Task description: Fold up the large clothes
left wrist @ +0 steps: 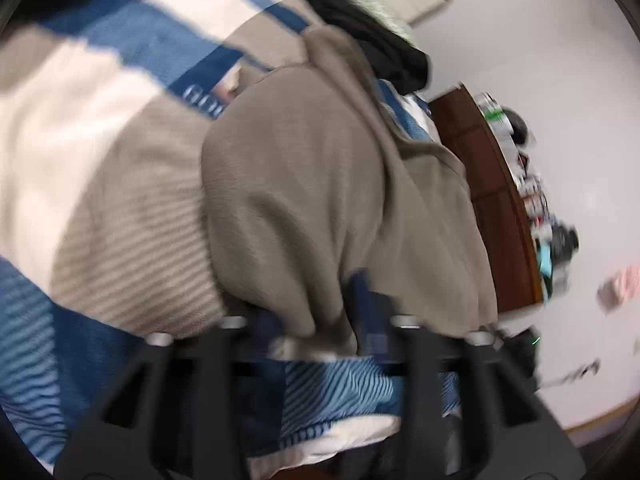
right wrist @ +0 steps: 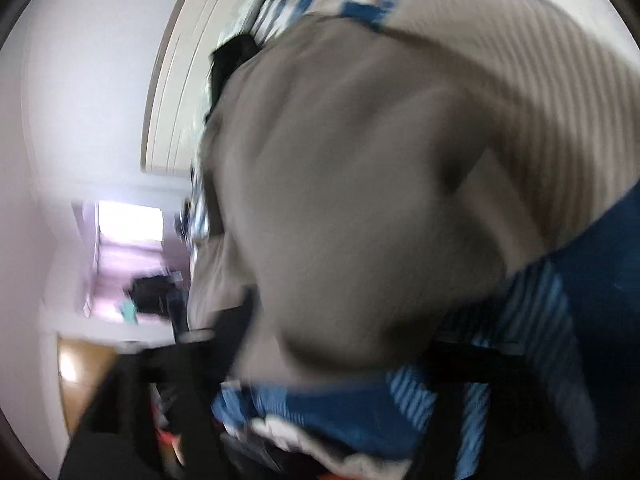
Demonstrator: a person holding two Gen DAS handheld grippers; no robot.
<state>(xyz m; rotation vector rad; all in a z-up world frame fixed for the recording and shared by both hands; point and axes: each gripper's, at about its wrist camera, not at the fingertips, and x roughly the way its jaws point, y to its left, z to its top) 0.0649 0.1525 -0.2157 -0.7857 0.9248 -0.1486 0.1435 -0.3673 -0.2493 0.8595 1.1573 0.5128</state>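
A taupe-brown garment [left wrist: 320, 184] lies across a bed covered by a blue, white and tan striped blanket [left wrist: 100, 128]. My left gripper [left wrist: 320, 336] is shut on the near edge of the brown garment, with cloth bunched between the dark fingers [left wrist: 368, 320]. In the right wrist view the same brown garment [right wrist: 352, 184] fills the middle, heavily blurred. My right gripper [right wrist: 320, 360] sits at its lower edge with cloth between the jaws; blur hides the fingertips.
A black garment [left wrist: 360, 20] lies at the far end of the bed. A dark wooden cabinet [left wrist: 492, 200] with cluttered items stands beside the bed on the right. White wall and a door [right wrist: 176, 80] lie beyond. The striped blanket [right wrist: 560, 100] surrounds the garment.
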